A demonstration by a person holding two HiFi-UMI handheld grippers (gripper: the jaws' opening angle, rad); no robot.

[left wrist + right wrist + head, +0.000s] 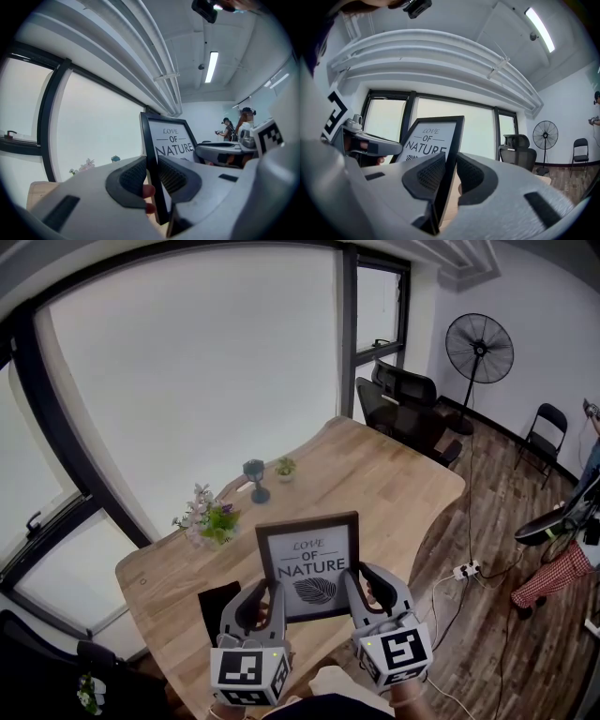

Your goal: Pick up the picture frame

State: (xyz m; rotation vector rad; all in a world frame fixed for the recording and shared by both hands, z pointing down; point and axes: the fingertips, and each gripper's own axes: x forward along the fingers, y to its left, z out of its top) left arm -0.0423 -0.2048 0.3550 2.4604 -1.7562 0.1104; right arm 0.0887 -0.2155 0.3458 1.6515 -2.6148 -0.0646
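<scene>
Washed-out daylight from blown-white windows [187, 381], a glowing ceiling strip light [212, 67], heavy fisheye curvature, dark corners.

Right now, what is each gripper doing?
Left gripper: closed on the black rectangular picture frame's left edge.
Right gripper: closed on its right edge.

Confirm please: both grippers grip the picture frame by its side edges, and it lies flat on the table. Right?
Not quite. The left gripper and right gripper do grip the picture frame by its side edges, but the frame is held upright, not flat on the table; the head view shows it.
</scene>
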